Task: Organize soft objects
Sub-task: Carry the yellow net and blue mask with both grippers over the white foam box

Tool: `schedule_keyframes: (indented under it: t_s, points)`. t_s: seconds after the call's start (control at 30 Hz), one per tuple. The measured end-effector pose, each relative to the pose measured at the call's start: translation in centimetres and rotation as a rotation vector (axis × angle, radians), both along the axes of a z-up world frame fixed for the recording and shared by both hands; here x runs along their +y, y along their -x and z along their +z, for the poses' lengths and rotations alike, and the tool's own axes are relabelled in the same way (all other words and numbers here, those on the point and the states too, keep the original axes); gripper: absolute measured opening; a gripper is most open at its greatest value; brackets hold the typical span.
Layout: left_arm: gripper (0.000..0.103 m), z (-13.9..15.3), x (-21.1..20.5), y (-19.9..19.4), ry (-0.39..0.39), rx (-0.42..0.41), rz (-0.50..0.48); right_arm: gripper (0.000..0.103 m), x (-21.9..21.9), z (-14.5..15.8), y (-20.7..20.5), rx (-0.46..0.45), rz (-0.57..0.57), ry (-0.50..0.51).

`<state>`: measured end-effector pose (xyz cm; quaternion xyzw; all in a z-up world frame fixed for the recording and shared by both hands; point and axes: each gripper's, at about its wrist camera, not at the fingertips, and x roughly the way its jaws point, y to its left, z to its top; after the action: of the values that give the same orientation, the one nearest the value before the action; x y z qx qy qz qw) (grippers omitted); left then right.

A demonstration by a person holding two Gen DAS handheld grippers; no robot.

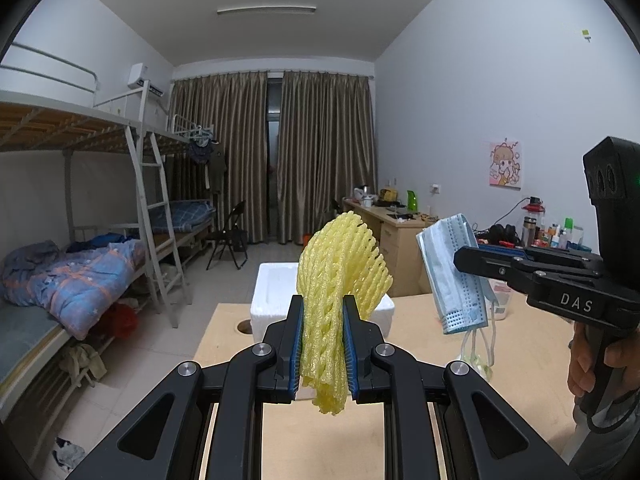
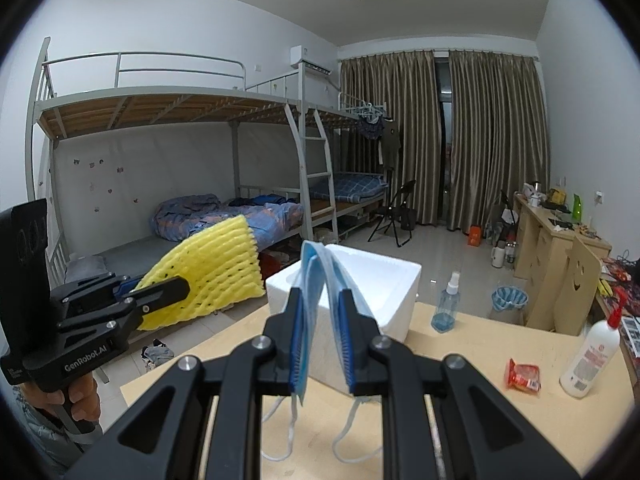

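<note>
Yellow foam netting (image 1: 340,280) pinched in your left claw (image 1: 322,350), blue masks (image 2: 316,280) in your right claw (image 2: 320,344): carry both squarely over the white styrofoam box (image 2: 384,280) before releasing.

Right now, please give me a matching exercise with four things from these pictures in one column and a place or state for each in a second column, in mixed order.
Things:
1. yellow foam net
2. blue face masks
3. white foam box
4. red packet

Places or states:
A. lies flat on the wooden table, near the white bottle
B. clamped in the left gripper
C. stands open at the table's far edge
D. clamped in the right gripper, ear loops hanging down

Pairs: 1-B, 2-D, 3-C, 4-A
</note>
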<state>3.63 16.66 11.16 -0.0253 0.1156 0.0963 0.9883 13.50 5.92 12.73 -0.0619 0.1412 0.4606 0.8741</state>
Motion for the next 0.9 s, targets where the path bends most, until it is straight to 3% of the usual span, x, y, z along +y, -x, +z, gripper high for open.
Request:
schedule_keyframes:
  t_s: [0.9]
  points:
    - [0.019,1.3,4.5,-10.3,0.014,0.054,0.008,0.021,4.8,1.3,-6.9,0.025,0.003,0.049]
